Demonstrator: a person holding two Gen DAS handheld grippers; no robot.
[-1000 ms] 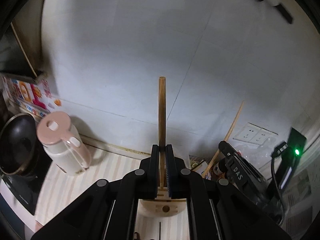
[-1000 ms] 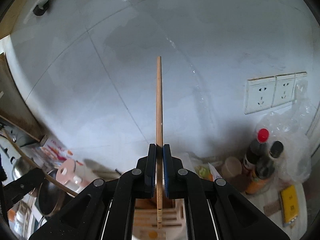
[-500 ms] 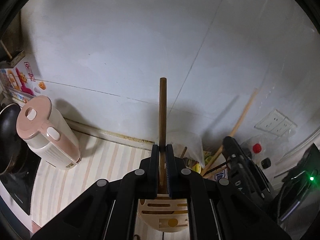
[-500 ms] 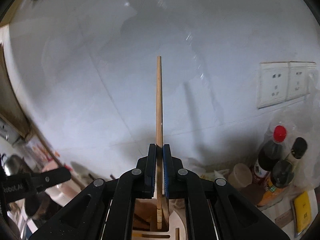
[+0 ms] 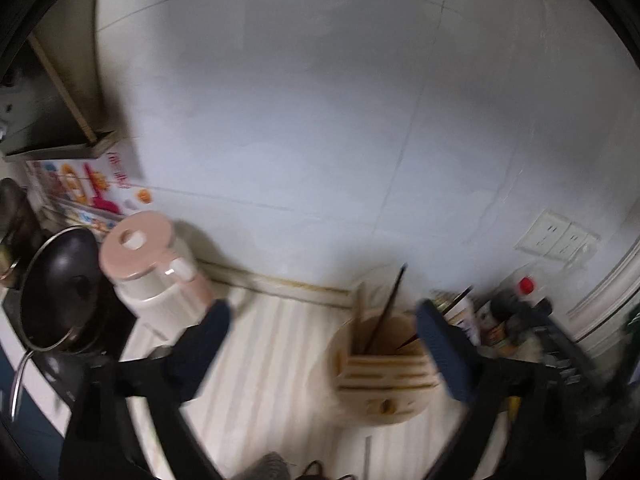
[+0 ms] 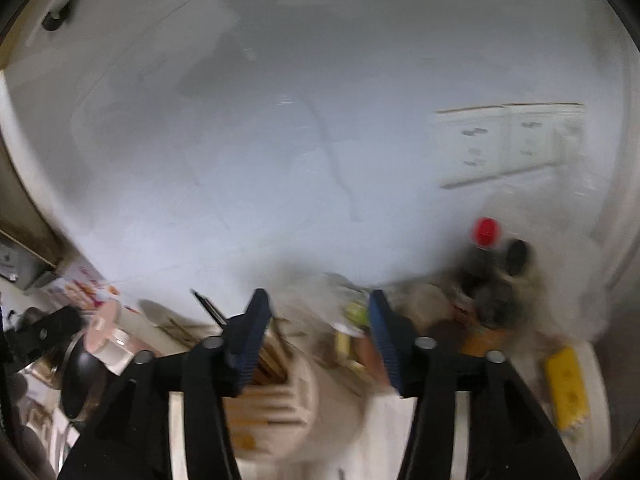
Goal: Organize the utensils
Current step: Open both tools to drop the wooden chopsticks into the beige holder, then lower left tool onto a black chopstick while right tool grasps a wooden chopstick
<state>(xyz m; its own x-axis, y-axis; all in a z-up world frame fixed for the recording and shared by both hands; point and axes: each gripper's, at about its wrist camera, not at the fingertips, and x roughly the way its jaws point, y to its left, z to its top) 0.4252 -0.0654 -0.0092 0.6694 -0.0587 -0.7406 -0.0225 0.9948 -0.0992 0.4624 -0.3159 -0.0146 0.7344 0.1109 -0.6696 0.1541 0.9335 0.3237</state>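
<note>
My left gripper [image 5: 324,322] points down at the round wooden utensil holder [image 5: 384,368]. Its jaws are opening wide, and no pad touches anything. A dark chopstick [image 5: 388,306] and a pale stick [image 5: 360,300] stand in the holder. In the blurred right wrist view my right gripper [image 6: 318,314] hangs over the same holder [image 6: 280,396], jaws opening, with nothing pressed between them. Wooden sticks [image 6: 272,356] lean inside the holder by the left finger. Each gripper shows at the edge of the other's view: the right gripper [image 5: 540,332] and the left gripper [image 6: 44,332].
A pink-lidded kettle [image 5: 148,268] and a black pan [image 5: 60,284] stand left of the holder on the striped counter [image 5: 272,344]. Sauce bottles with a red cap [image 6: 486,232], a yellow packet [image 6: 566,384] and wall sockets [image 6: 508,140] crowd the right. The tiled wall is close behind.
Both grippers were shut on upright wooden chopsticks over the holder. Now both stand open, the chopsticks are out of the jaws, and both views have dipped toward the holder.
</note>
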